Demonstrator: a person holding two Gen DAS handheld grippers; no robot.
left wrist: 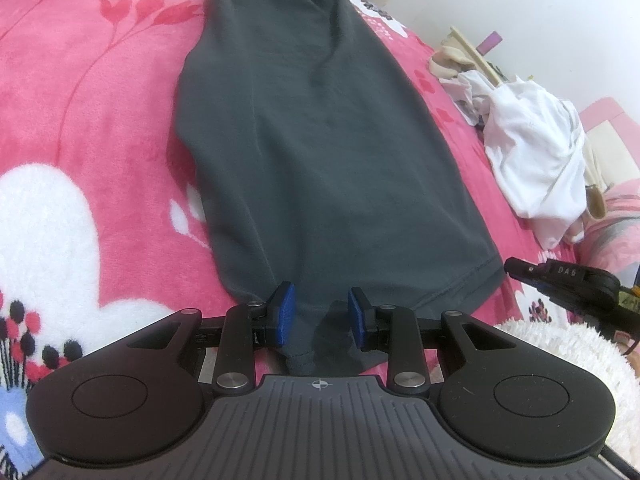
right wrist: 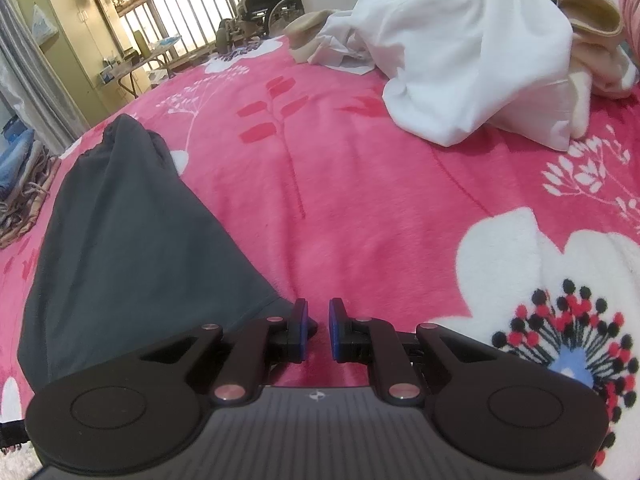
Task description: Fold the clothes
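A dark grey garment (left wrist: 320, 140) lies stretched lengthwise on a pink flowered blanket (left wrist: 100, 100). Its near hem reaches my left gripper (left wrist: 321, 315). A bunch of the hem fills the gap between the blue pads and hangs below them, so this gripper is shut on the garment. In the right wrist view the same garment (right wrist: 132, 220) lies to the left, and its near corner ends beside the left finger of my right gripper (right wrist: 318, 328). The right gripper's pads stand a narrow gap apart over the pink blanket (right wrist: 380, 200), with nothing between them.
A crumpled pile of white clothes (left wrist: 532, 152) (right wrist: 460, 48) lies on the blanket to the right, with beige cloth (right wrist: 592, 20) behind it. Stacked fabrics (right wrist: 24, 184) sit past the bed's left edge. A railing and furniture stand far back.
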